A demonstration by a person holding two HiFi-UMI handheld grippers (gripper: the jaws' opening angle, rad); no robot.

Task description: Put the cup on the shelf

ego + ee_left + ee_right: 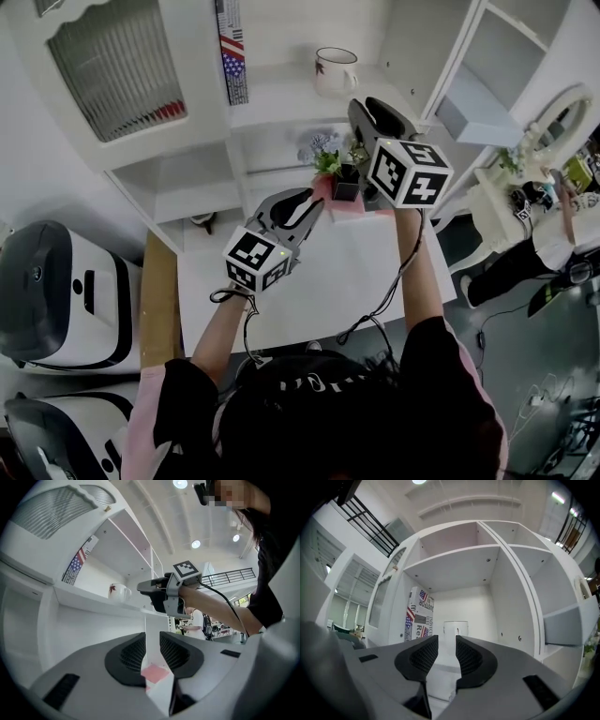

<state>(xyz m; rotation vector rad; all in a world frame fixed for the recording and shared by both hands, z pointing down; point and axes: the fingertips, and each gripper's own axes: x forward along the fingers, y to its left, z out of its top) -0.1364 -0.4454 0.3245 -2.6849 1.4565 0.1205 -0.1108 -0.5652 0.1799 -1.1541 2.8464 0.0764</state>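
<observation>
The cup (335,70) is recorded upright on the shelf (281,101), behind its front edge. Its handle is shown at the right in the head view only. Open room is left toward the book (232,52). The right gripper (373,105) and the left gripper (309,202) are held with jaws parted, nothing gripped.

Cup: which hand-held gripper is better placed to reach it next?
Right hand-held gripper: up at the shelf, open jaws aimed at the cup; the left hand-held gripper hangs lower, over the table.
</observation>
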